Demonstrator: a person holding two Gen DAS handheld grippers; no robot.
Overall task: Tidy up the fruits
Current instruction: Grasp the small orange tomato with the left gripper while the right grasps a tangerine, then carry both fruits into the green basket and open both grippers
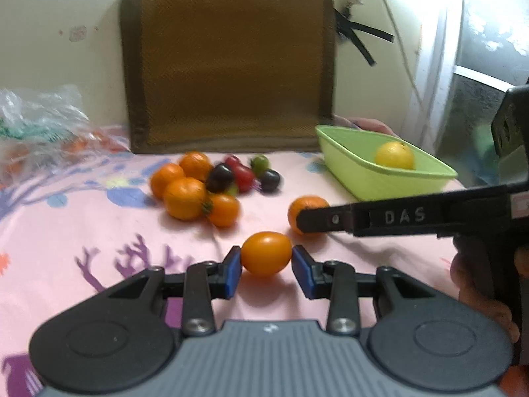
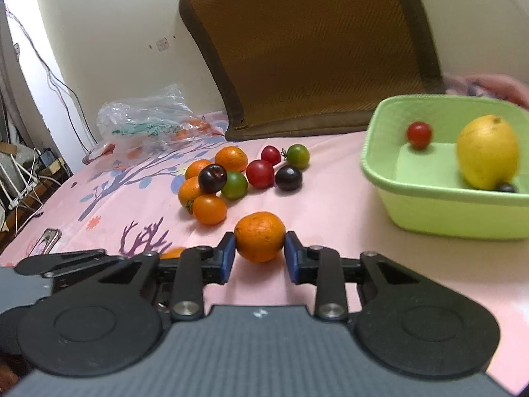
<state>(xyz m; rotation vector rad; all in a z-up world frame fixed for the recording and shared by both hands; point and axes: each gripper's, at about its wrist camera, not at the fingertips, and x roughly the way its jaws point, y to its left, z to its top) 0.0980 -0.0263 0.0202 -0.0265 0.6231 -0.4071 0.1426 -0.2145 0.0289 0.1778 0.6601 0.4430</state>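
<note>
My left gripper [image 1: 266, 259] is shut on a smooth orange tomato [image 1: 266, 248], its blue pads pressing both sides just over the pink cloth. My right gripper [image 2: 260, 251] is shut on a dimpled mandarin [image 2: 260, 231]. In the left wrist view it reaches in from the right, and its black finger covers part of that mandarin [image 1: 307, 206]. A pile of mandarins and red, green and dark tomatoes [image 2: 238, 175] lies behind. The green basin [image 2: 429, 195] at the right holds a lemon [image 2: 487, 152], a red tomato [image 2: 419, 135] and a dark fruit [image 2: 506, 187].
A brown cushion [image 1: 228, 63] leans on the wall behind the pile. A crumpled plastic bag [image 2: 148, 122] lies at the back left. A phone-like object [image 2: 46, 240] rests near the cloth's left edge, beyond which are cables. A hand [image 1: 479, 284] holds the right gripper's handle.
</note>
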